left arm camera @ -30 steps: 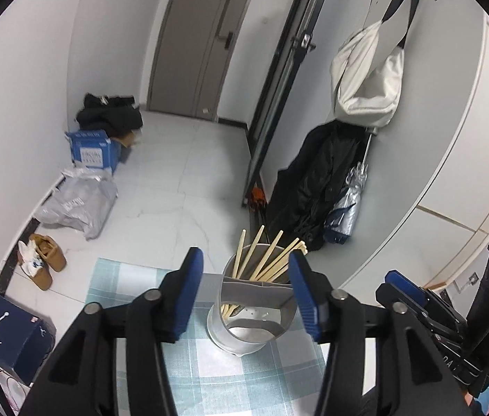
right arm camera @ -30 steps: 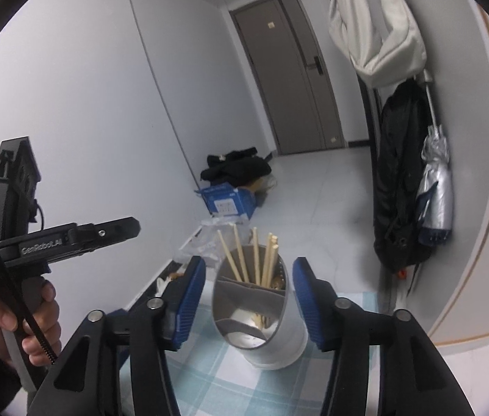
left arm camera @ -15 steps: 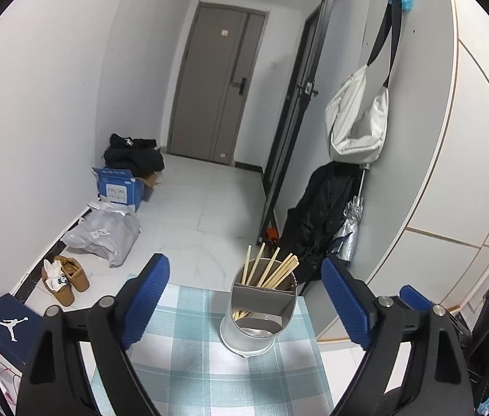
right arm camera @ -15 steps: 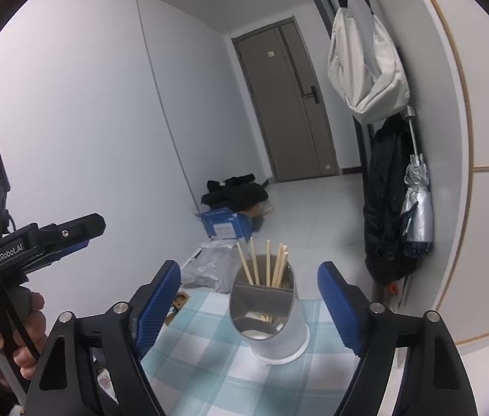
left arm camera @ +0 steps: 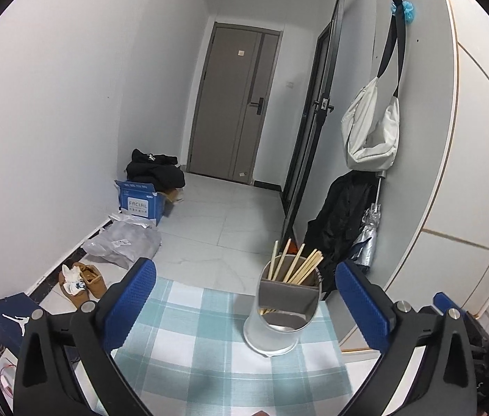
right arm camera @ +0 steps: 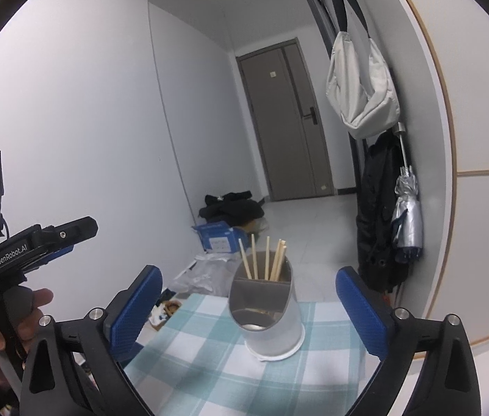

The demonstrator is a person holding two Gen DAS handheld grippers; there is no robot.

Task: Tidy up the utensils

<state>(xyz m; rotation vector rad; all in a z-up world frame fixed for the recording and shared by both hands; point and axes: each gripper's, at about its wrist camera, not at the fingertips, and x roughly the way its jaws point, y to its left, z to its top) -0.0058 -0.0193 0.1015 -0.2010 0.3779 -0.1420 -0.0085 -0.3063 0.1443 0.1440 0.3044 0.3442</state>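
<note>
1. Left hand-held gripper (left arm camera: 246, 296): blue-padded, black-framed, jaws spread wide and empty. A second ago they stood narrow on either side of the holder; they have since opened and drawn back.
2. Right hand-held gripper (right arm camera: 249, 300): same build, jaws wide and empty. It has likewise opened and pulled away over the past second.
3. Utensil holder (left arm camera: 280, 315): cylindrical metal pot with a grey divider, upright on the bench, between both sets of jaws but touching neither.
4. Chopsticks (left arm camera: 294, 267): pale wooden sticks, all leaning in the far compartment; the near compartment looks empty, though its floor is only partly seen.
5. Judgement: with both tools released and backing off, the sorting step looks finished or nearly so. No loose utensil shows on the bench in either view.
6. Bench (left arm camera: 189, 350): covered by a teal-and-white checked cloth; the holder stands toward its far right edge, so a careless nudge could send it over.
7. Surroundings, well apart on the floor: blue cardboard box (left arm camera: 140, 202), grey plastic bag (left arm camera: 123, 244), brown shoes (left arm camera: 83, 279).
8. On the right wall: white cloth bag (left arm camera: 372, 131), black coat (left arm camera: 339, 218), folded silver umbrella (left arm camera: 367, 235).
9. Obstructions: none between the tools and the holder.
</note>
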